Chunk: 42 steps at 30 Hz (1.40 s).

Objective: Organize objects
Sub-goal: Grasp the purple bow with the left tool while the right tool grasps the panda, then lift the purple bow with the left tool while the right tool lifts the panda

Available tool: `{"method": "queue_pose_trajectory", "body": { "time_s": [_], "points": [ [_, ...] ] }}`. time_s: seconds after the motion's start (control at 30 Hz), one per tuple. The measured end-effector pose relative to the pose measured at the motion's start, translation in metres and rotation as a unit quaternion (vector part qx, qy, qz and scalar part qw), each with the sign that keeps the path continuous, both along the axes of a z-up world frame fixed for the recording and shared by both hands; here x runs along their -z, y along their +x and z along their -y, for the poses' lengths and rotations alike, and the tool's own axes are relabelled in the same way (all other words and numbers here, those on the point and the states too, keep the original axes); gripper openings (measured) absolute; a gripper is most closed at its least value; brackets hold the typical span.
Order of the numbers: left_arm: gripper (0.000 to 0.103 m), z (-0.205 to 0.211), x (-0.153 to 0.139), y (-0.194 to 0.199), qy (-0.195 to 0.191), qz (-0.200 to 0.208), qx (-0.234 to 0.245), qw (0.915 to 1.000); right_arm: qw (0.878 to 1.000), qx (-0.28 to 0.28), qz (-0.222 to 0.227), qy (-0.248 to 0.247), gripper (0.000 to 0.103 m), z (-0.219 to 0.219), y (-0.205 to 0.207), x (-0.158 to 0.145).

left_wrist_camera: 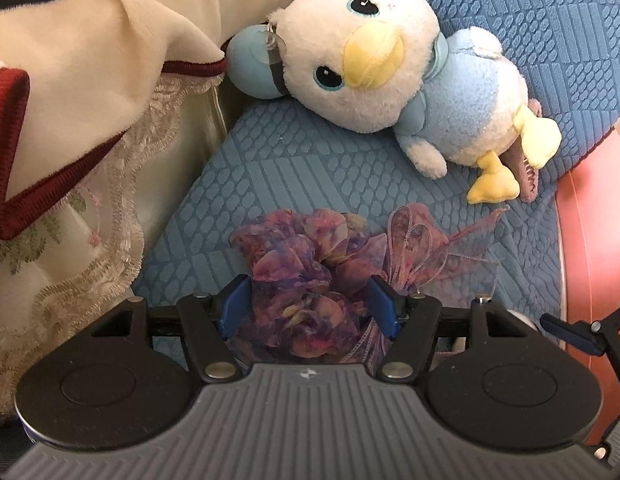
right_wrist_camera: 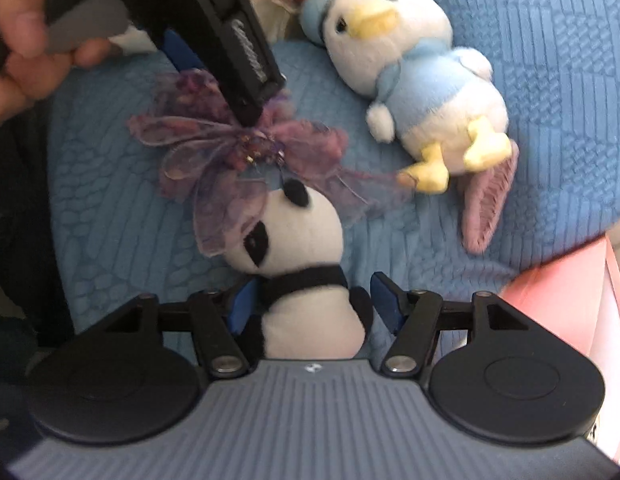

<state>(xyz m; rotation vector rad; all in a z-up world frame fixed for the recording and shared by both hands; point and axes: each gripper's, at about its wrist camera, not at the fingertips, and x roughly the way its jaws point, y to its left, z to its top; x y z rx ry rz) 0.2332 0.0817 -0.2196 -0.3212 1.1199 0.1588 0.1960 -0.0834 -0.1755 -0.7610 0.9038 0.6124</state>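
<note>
While left gripper (left_wrist_camera: 310, 304) straddles scrunchie (left_wrist_camera: 306, 276), right gripper (right_wrist_camera: 314, 304) brackets panda (right_wrist_camera: 306, 292).

No legible text, number or brand name is found in either view. A raised inscription is seen on the black arm of the left hand-held gripper (right_wrist_camera: 252, 112) in the right wrist view, but it is too blurred to be read.
</note>
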Motion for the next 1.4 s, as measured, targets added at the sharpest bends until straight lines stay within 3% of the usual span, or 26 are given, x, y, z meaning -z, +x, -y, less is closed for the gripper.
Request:
{"method": "queue_pose_trajectory", "body": {
  "time_s": [0.03, 0.2, 0.3, 0.47, 0.67, 0.93, 1.13, 1.2, 1.3, 1.4],
  "points": [
    [0.069, -0.001, 0.000, 0.000, -0.003, 0.000, -0.001, 1.0000, 1.000, 0.007, -0.004, 0.003, 0.048, 0.000, 0.000, -0.001],
    [0.069, -0.006, 0.001, 0.000, -0.033, -0.002, -0.003, 0.9995, 0.996, 0.071, -0.022, 0.054, 0.048, 0.010, 0.003, -0.014],
    [0.069, -0.008, 0.001, -0.001, -0.049, -0.003, -0.006, 0.9988, 0.989, 0.134, -0.003, 0.061, 0.048, 0.020, 0.008, -0.017],
    [0.069, -0.006, 0.004, -0.001, -0.048, -0.006, -0.003, 0.9988, 0.966, 0.237, -0.002, 0.108, 0.048, 0.046, 0.020, -0.025],
    [0.077, 0.005, 0.003, 0.000, -0.028, 0.004, 0.010, 0.9995, 0.951, 0.274, -0.022, 0.140, 0.048, 0.046, 0.022, -0.021],
    [0.080, 0.018, 0.007, 0.003, -0.028, 0.015, 0.033, 0.9989, 0.950, 0.281, -0.022, 0.134, 0.048, 0.040, 0.027, -0.012],
    [0.080, 0.026, 0.009, 0.006, -0.024, 0.020, 0.038, 0.9988, 0.940, 0.301, -0.030, 0.158, 0.048, 0.047, 0.028, -0.014],
    [0.077, 0.028, 0.008, 0.007, -0.025, 0.022, 0.036, 0.9988, 0.940, 0.303, -0.029, 0.154, 0.048, 0.047, 0.027, -0.012],
    [0.061, 0.027, 0.006, 0.007, -0.038, 0.029, 0.034, 0.9983, 0.939, 0.307, -0.026, 0.154, 0.048, 0.045, 0.024, -0.012],
    [0.033, 0.025, -0.001, 0.004, -0.037, 0.040, 0.030, 0.9981, 0.937, 0.311, -0.025, 0.157, 0.048, 0.043, 0.019, -0.011]
  ]
}}
